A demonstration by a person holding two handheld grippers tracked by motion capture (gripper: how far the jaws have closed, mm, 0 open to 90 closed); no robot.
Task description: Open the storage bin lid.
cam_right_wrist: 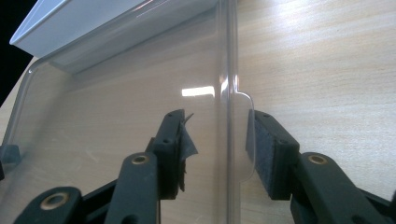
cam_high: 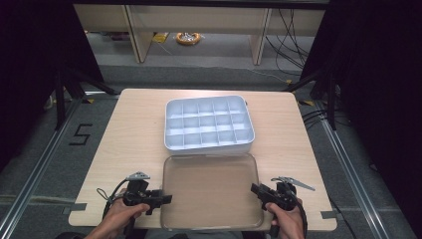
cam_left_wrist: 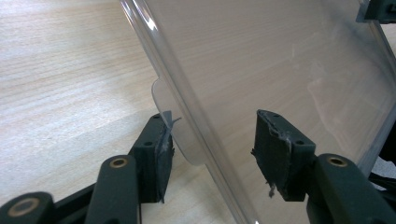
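Lid: a clear, flat, rectangular plastic lid (cam_high: 211, 191) lies on the pale wooden table (cam_high: 129, 129) in the lower middle of the high view, its far edge touching the box.
Box: a white plastic organiser box with a grid of small compartments (cam_high: 208, 124) sits at the centre of that view, just above the lid.
Left gripper: the left gripper (cam_high: 166, 198) is at the lid's left edge, lower left of the high view. In its own view (cam_left_wrist: 212, 149) the jaws straddle the lid's rim and small side tab, spread apart, pads clear of the plastic.
Right gripper: the right gripper (cam_high: 255, 189) is at the lid's right edge, lower right. In its own view (cam_right_wrist: 217, 147) the jaws straddle the rim and tab, spread, not pressing.
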